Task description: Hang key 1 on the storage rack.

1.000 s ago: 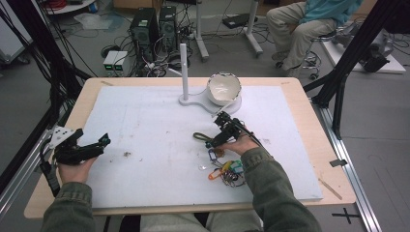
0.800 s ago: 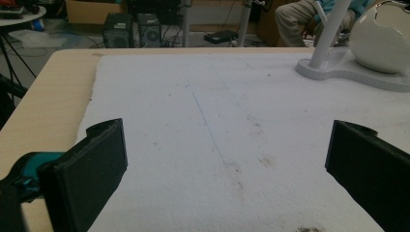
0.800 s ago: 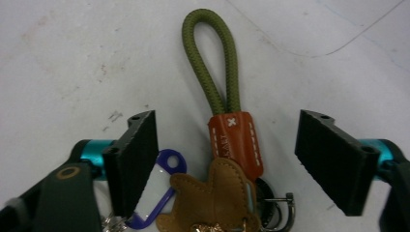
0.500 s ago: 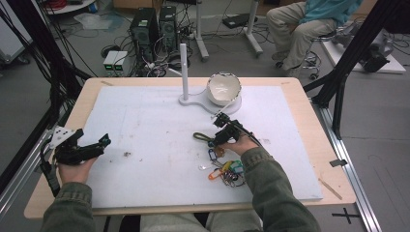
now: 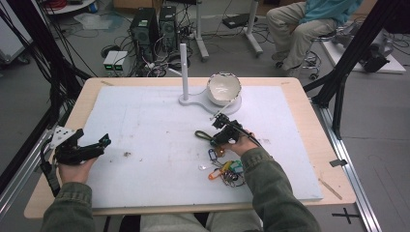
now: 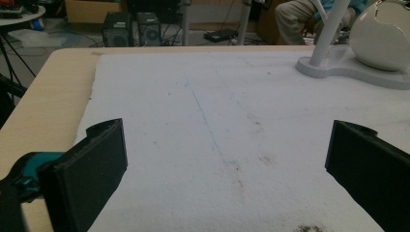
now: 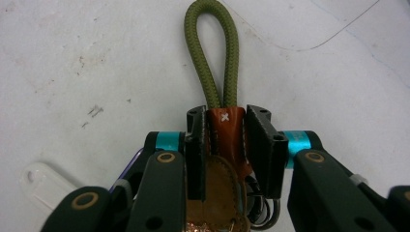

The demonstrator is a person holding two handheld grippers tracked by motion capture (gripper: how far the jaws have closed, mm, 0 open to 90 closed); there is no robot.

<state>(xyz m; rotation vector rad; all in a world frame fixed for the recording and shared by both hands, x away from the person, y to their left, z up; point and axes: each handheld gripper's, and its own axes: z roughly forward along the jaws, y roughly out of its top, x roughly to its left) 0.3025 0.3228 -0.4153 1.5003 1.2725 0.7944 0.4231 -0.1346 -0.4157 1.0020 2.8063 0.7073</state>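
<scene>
Near the middle of the white surface (image 5: 145,125), just in front of the lamp base (image 5: 193,100), our right gripper (image 7: 225,130) has just been closing its fingers (image 7: 196,145) and now clamps the brown leather tab (image 7: 226,130) of the keychain (image 5: 222,166). Its olive cord loop (image 7: 212,53) lies flat ahead of the fingers, the keys trailing back toward us. At the left edge our left gripper (image 6: 225,164) rests with fingers (image 6: 92,169) spread wide, holding nothing.

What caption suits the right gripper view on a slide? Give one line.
Right gripper, jaws shut on the brown leather tab of a keychain, its olive cord loop lying on the white mat.
</scene>
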